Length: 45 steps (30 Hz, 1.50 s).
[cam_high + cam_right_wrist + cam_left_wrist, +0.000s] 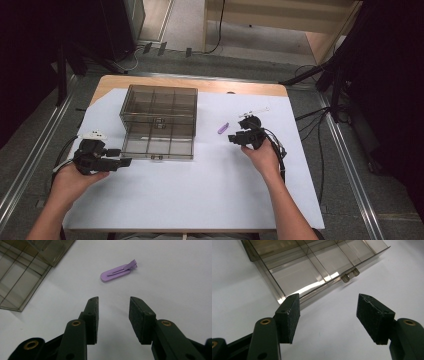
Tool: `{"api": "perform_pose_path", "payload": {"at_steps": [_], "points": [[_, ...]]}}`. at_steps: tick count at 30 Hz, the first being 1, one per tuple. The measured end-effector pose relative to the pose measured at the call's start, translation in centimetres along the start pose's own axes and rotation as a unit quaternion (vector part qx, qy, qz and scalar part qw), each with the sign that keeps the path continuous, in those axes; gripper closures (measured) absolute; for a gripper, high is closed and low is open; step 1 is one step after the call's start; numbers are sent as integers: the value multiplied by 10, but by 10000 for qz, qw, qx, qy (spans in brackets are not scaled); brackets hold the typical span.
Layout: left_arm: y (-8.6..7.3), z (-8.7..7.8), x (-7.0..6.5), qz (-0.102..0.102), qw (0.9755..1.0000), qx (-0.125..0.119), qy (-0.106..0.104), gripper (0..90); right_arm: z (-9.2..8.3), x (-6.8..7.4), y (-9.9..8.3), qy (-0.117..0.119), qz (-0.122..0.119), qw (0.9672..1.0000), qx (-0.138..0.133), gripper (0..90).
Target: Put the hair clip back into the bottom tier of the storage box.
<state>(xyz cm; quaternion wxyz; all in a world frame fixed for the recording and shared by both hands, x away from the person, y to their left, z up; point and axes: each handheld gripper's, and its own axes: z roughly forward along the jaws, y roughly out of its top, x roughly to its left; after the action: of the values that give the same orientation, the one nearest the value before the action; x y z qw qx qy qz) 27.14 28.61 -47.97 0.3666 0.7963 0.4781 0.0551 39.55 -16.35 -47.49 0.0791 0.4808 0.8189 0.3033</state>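
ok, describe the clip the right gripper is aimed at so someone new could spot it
Start at the smoky clear box with compartments on the white table sheet. Just off its right side, between the box and the right gripper, lies a small flat clip. It is lilac, the one coloured item on the sheet.

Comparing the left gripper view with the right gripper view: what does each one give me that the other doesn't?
Left gripper view alone: the latch tab on the front edge of the box's open tray, with the left hand-held gripper open over bare sheet. Right gripper view alone: the purple clip lying flat ahead of the right hand-held gripper, its jaws apart and not touching the clip. Both: the smoky clear compartment box and the white sheet.
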Motion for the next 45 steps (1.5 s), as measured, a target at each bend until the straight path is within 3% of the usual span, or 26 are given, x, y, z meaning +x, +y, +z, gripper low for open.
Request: {"api": "perform_pose_path", "payload": {"at_steps": [2, 6, 11, 14, 20, 25, 27, 35, 45], "points": [[-1, -1, 0, 12, 10000, 8, 28, 364, 2, 3, 4, -13, 178, 9998, 132, 617], [-3, -3, -1, -28, 10000, -36, 44, 363, 6, 9, 13, -81, 108, 9997, 200, 606], [-6, -3, 0, -22, 10000, 19, 64, 363, 10, 12, 22, -144, 149, 9993, 327, 591], [-7, -5, 0, -52, 9999, 5, 85, 363, 14, 11, 30, -174, 321, 9983, 451, 580], [-8, -4, 0, -79, 9999, -20, 100, 363, 22, 13, 40, -248, 284, 9974, 621, 533], [-8, -2, 0, -33, 10000, 9, 83, 363, 30, 14, 51, -347, 417, 9949, 856, 518], [-8, -2, 0, -33, 10000, 10, 71, 363, 33, 13, 55, -342, 600, 9936, 891, 504], [-8, -2, 0, -23, 10000, 4, 73, 363, 43, 14, 66, -577, 752, 9894, 1099, 468], [-6, 0, 0, 15, 10000, 31, 34, 363, 64, 13, 65, -586, 912, 9840, 1417, 467]]}}
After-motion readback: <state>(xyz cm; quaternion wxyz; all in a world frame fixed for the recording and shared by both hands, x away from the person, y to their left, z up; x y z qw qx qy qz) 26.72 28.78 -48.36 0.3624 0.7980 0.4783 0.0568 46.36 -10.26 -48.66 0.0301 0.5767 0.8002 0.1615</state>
